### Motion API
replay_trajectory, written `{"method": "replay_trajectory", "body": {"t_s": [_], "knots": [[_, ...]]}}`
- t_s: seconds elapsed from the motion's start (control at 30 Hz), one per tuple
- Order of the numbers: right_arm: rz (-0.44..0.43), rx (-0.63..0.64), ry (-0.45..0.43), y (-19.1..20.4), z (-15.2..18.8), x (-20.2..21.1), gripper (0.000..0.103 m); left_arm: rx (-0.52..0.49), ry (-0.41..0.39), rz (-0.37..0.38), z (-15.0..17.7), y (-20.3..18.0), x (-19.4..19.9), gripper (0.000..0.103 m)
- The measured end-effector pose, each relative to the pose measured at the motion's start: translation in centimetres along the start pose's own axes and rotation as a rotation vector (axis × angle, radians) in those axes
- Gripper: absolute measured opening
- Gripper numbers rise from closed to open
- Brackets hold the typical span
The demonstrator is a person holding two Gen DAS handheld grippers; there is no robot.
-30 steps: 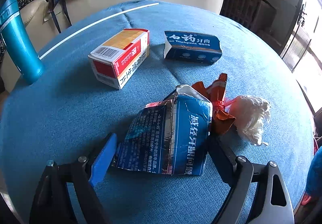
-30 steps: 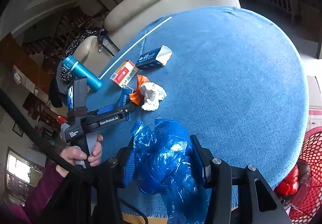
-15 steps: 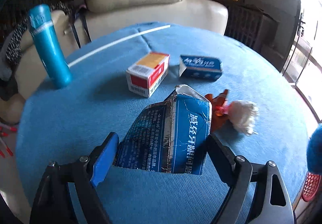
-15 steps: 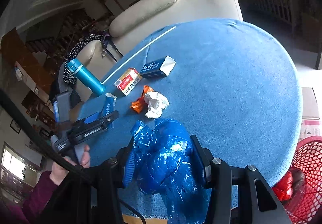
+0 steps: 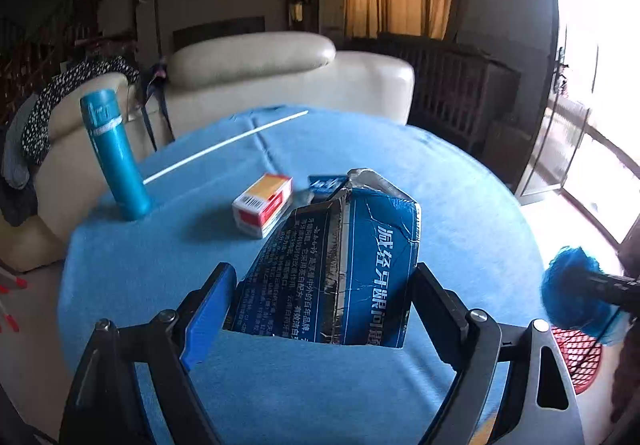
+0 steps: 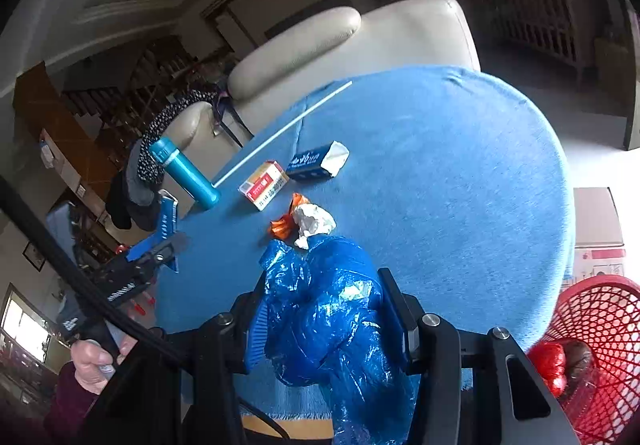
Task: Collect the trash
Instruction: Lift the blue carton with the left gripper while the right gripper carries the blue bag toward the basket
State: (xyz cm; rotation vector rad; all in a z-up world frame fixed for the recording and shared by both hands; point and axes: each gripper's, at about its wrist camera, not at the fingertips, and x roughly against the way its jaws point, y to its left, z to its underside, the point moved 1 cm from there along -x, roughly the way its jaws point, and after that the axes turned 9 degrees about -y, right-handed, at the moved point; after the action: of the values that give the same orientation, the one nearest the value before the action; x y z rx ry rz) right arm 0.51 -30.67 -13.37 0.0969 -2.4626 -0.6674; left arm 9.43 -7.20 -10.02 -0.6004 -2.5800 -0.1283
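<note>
Trash fills both tools: left gripper [image 5: 320, 309] clamps a torn, flattened blue cardboard carton [image 5: 340, 269] (held clear above the blue-clothed round table [image 6: 460, 185]), right gripper [image 6: 324, 325] pinches a crumpled blue plastic bag [image 6: 332, 317].

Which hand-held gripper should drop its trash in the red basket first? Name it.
Right. The right hand-held gripper, shut on the blue plastic bag, is beside the red basket. The left hand-held gripper, clamping the torn blue carton, is over the table's far side.

blue toothpaste box [image 5: 326, 183] mostly hidden behind crushed carton [image 5: 340, 269], red basket [image 6: 600, 345] cut off
</note>
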Motion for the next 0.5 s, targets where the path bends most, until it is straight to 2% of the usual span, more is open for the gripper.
{"method": "replay_trajectory", "body": {"t_s": [0.5], "knots": [[0.032,-0.035,-0.096,-2.4,0.3,6.3,0.052,-0.057,-0.088,0.105,-1.8,-6.4,4.9,0.088]]}}
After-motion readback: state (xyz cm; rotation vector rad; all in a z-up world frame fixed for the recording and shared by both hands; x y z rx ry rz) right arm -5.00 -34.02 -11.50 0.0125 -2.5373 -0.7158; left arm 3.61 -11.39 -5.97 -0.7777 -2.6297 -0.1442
